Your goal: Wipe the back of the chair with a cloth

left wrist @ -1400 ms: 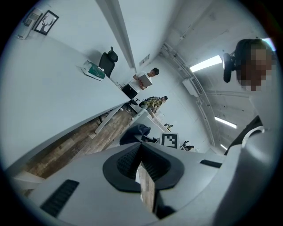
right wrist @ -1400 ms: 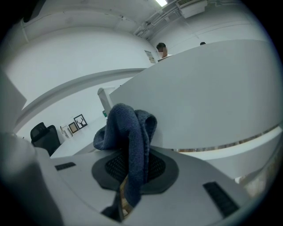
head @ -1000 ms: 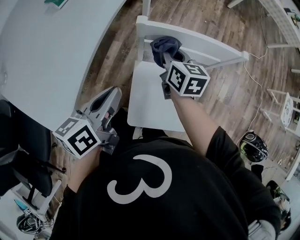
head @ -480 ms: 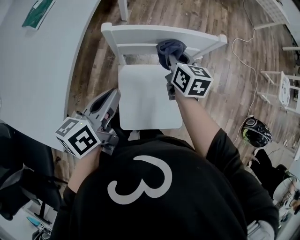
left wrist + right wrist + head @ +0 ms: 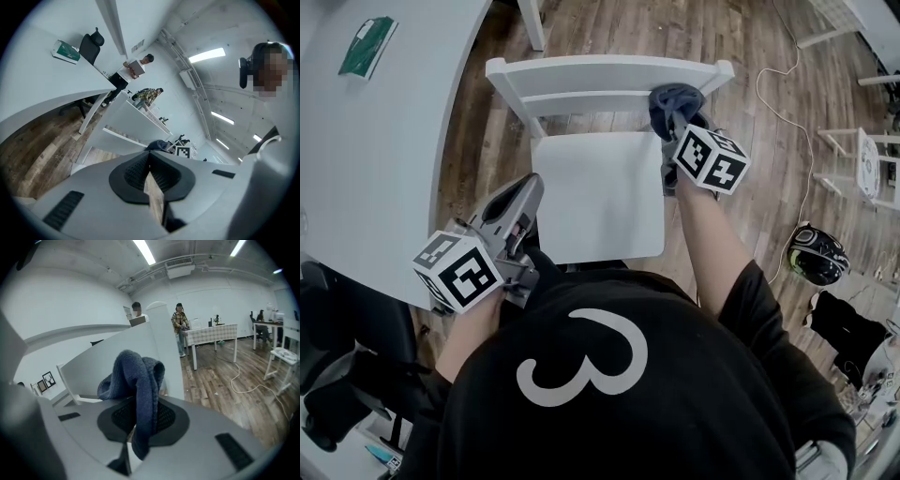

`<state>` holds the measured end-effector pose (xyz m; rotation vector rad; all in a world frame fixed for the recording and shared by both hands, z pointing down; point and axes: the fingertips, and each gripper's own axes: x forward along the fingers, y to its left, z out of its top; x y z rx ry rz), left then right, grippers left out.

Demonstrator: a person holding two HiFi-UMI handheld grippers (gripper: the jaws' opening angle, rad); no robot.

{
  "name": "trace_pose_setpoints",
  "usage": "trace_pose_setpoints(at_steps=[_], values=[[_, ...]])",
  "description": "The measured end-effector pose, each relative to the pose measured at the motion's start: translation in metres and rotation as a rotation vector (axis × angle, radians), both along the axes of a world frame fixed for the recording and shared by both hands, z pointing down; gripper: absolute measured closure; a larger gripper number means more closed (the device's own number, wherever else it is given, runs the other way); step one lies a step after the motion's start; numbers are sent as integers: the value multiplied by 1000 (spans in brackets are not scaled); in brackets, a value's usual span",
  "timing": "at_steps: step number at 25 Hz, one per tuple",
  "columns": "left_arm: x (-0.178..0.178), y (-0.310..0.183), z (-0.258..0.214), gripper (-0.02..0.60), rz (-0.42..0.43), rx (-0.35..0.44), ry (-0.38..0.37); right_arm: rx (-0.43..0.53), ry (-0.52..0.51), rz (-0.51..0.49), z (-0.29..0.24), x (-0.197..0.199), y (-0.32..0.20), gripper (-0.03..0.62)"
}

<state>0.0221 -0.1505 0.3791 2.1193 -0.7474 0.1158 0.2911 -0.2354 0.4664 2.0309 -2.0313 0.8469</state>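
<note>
A white wooden chair (image 5: 598, 202) stands in front of me, its back (image 5: 581, 73) at the far side. My right gripper (image 5: 677, 116) is shut on a dark blue cloth (image 5: 672, 98), which presses against the top rail near the back's right end. In the right gripper view the cloth (image 5: 137, 376) hangs bunched over the jaws, with the chair back (image 5: 112, 355) just behind it. My left gripper (image 5: 521, 190) is held low by the seat's front left corner, jaws shut with nothing in them. The left gripper view shows its pads (image 5: 161, 176) together and the cloth (image 5: 157, 145) far off.
A large white table (image 5: 384, 141) runs along the left, with a green packet (image 5: 366, 45) on it. A black office chair (image 5: 337, 328) is at lower left. On the wood floor to the right lie a helmet (image 5: 816, 255), a cable (image 5: 787, 94) and a white rack (image 5: 872, 178).
My right gripper has slid the cloth rightward along the chair back's top rail, from near the middle to near the right end. The left gripper has stayed put.
</note>
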Motion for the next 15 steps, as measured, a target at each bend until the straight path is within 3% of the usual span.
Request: trace_pose_setpoints(at_steps=[7,15], values=[[3,-3,-5,568,-2,5,5,-22,-7,34,2,22,5,542],[-10,-5,-2,568,-44,-7,6,2,-61,-32,0,-4,18,543]])
